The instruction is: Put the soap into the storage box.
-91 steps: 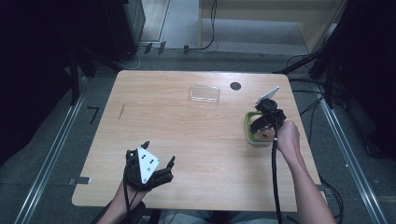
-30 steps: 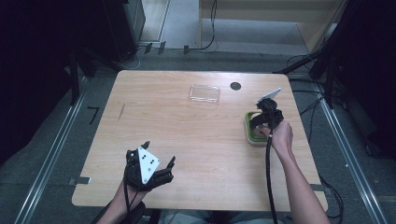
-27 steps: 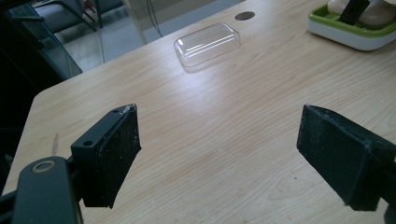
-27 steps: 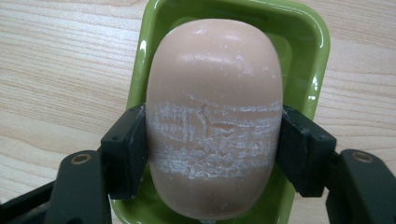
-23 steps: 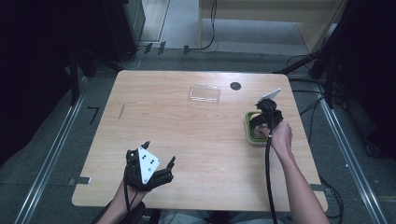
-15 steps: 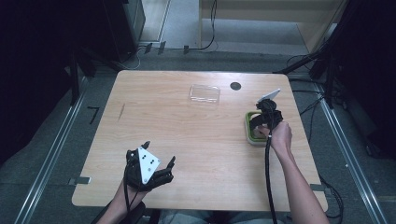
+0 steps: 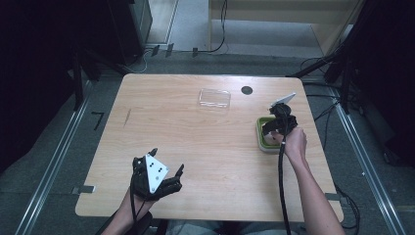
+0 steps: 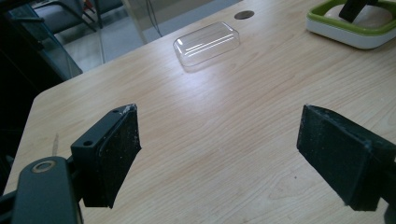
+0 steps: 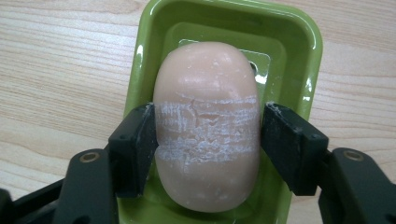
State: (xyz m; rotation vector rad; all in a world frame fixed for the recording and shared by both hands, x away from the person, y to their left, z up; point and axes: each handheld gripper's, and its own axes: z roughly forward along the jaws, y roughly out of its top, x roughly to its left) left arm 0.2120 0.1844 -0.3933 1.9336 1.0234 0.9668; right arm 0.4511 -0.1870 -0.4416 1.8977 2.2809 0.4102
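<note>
Soap (image 9: pixel 207 126), a pale peach oval bar, sits between the jaws of your right gripper (image 9: pixel 207 140), which presses against both of its long sides. A band of white scuff marks crosses the bar's middle, level with the black pads. The bar lies over a green soap dish (image 9: pixel 149 42), lengthwise along the dish's well, and you cannot tell from the right gripper view whether it rests on the dish or is lifted a little above it. From the high view, your right hand (image 7: pixel 293 142) holds that gripper (image 7: pixel 278 128) over the green dish (image 7: pixel 263 142) near the right edge of the wooden table (image 7: pixel 195 137), with its cable trailing back along your forearm. A clear plastic lid (image 7: pixel 214 98) lies flat toward the far side of the table, well apart from the dish, and a small dark round hole (image 7: pixel 246 90) sits just beyond it to the right. Your left gripper (image 7: pixel 157 171) is near the front edge on the left side, its grey plate facing up. In the left gripper view its jaws stand wide apart with nothing between them but bare tabletop, and the clear lid (image 8: pixel 207 43) and the dish (image 8: pixel 348 32) lie farther off.
</note>
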